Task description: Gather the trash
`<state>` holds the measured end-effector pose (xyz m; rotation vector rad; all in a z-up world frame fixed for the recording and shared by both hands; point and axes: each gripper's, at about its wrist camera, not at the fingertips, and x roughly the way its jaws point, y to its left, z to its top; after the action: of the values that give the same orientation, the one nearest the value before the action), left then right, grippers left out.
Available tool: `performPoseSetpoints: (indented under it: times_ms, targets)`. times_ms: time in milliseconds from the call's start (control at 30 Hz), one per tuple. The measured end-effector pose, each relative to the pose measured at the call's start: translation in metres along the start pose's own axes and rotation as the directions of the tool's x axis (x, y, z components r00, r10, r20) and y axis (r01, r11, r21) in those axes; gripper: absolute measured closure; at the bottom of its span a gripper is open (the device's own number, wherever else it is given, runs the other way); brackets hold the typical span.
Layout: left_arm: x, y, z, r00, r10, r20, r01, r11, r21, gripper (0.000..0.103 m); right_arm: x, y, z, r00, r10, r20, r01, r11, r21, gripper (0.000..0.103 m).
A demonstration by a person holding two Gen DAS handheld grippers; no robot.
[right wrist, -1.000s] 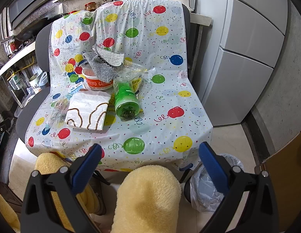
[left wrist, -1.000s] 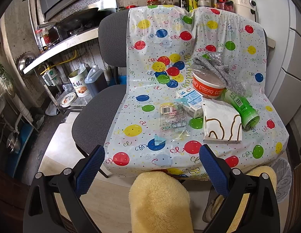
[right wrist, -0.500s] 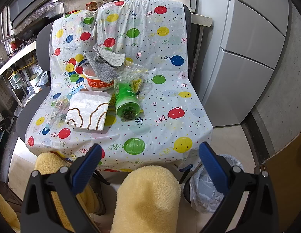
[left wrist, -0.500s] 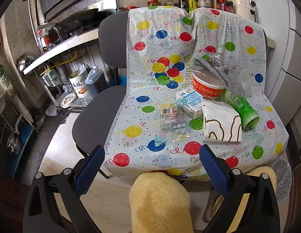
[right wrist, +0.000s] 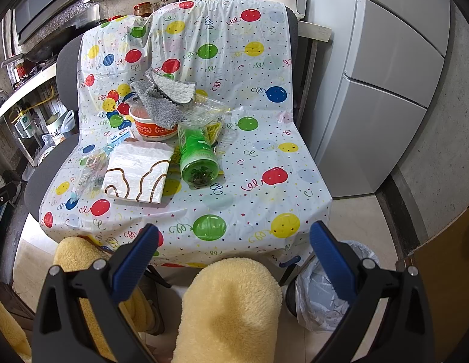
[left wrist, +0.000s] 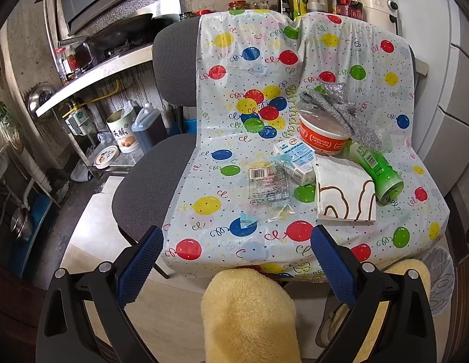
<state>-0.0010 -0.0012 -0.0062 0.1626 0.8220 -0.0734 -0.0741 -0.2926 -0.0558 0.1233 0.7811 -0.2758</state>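
Trash lies on a balloon-print cover (left wrist: pixel 234 211) (right wrist: pixel 264 151) draped over chairs: a white paper bag with brown lines (left wrist: pixel 344 193) (right wrist: pixel 137 175), a green bottle on its side (left wrist: pixel 376 169) (right wrist: pixel 198 157), an orange cup (left wrist: pixel 322 134) (right wrist: pixel 152 125) under a grey cloth (left wrist: pixel 340 112) (right wrist: pixel 161 103), a small carton (left wrist: pixel 294 155), a clear wrapper (left wrist: pixel 269 186) (right wrist: pixel 90 169). My left gripper (left wrist: pixel 234 260) and right gripper (right wrist: pixel 234 254) are open and empty, short of the front edge.
A lined trash bin (right wrist: pixel 322 296) (left wrist: pixel 440 275) stands on the floor at the right. A fridge (right wrist: pixel 391 90) is to the right. A grey chair (left wrist: pixel 155 187) and kitchen shelves (left wrist: pixel 92 139) are on the left. Yellow fuzzy slippers (left wrist: pixel 249 317) (right wrist: pixel 228 308) show below.
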Motion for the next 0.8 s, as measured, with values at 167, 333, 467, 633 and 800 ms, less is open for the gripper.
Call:
performPoseSetpoints:
  times_ms: [167, 333, 467, 633, 800]
  targets:
    - [0.0000, 0.0003, 0.0001, 1.000, -0.002, 0.000, 0.002, 1.000, -0.001, 0.007, -0.0002, 0.0001, -0.0008, 1.000, 0.000, 0.001, 0.000, 1.000, 0.000, 0.006]
    - [0.0001, 0.0002, -0.0002, 1.000, -0.001, 0.000, 0.001, 1.000, -0.001, 0.007, -0.0005, 0.0002, -0.0017, 1.000, 0.001, 0.000, -0.001, 1.000, 0.000, 0.006]
    - [0.0001, 0.0002, -0.0001, 1.000, -0.001, 0.000, 0.001, 1.000, 0.000, 0.007, -0.0005, 0.0004, -0.0017, 1.000, 0.000, 0.000, 0.000, 1.000, 0.000, 0.006]
    - [0.0001, 0.0002, -0.0002, 1.000, -0.002, 0.000, 0.002, 1.000, 0.000, 0.007, -0.0002, 0.0005, -0.0016, 1.000, 0.000, 0.000, 0.000, 1.000, -0.001, 0.006]
    - [0.0000, 0.0002, -0.0001, 1.000, -0.001, 0.000, 0.001, 1.000, 0.000, 0.007, -0.0003, 0.0000, 0.0005, 1.000, 0.000, -0.001, 0.000, 1.000, 0.000, 0.006]
